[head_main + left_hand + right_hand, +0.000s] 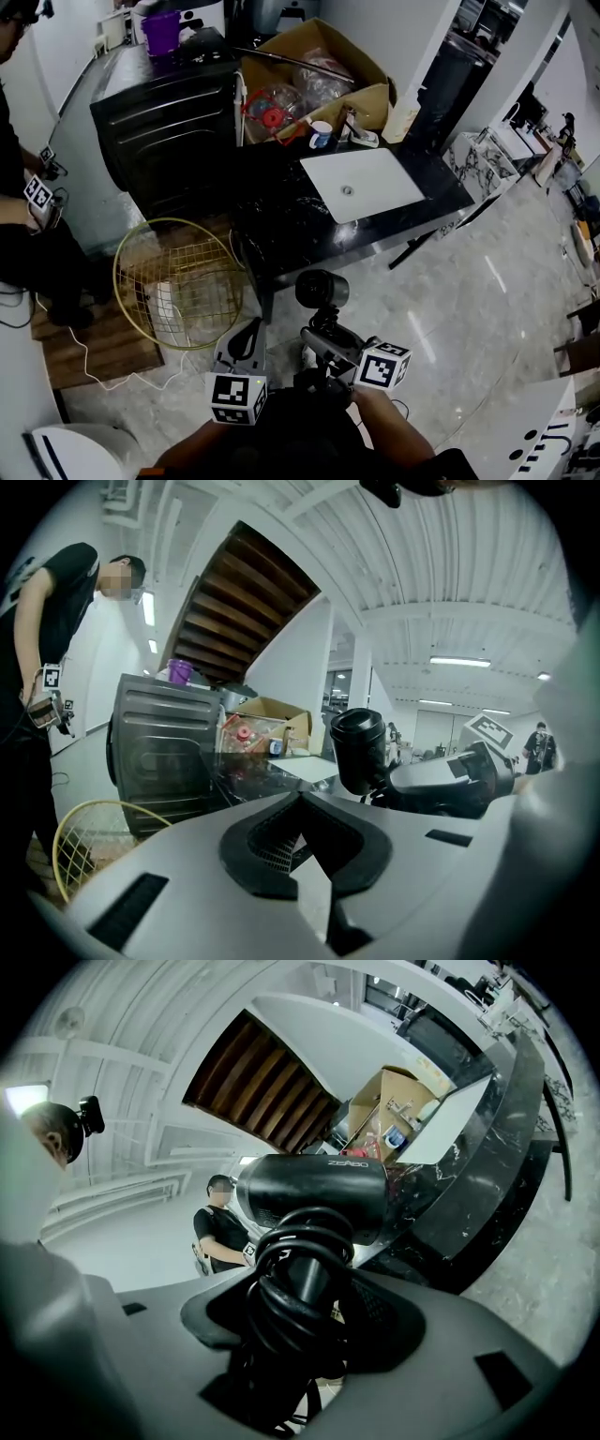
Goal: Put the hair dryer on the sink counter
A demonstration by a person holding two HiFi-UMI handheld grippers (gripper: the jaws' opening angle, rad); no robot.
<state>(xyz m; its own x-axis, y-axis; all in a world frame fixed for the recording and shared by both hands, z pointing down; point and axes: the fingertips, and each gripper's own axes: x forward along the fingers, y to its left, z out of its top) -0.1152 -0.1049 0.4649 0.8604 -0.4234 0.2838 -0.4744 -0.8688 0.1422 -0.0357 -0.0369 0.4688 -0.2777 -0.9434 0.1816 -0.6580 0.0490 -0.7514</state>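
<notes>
While the right tool (305, 1274) clamps the dryer (322, 290) by its cord-wrapped handle, the left tool (300, 797) is closed on nothing. Glossy black, the dryer hangs short of the desk (281, 225), barrel crosswise to the jaws, round end up. Left of the desk sits a wire basket (178, 221); at its far end, a box (367, 97) holds clear bags (319, 82).

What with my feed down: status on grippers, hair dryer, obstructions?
Left gripper shut, empty. Right gripper shut on hair dryer, short of sink counter. Counter front bare; cardboard box at back.
</notes>
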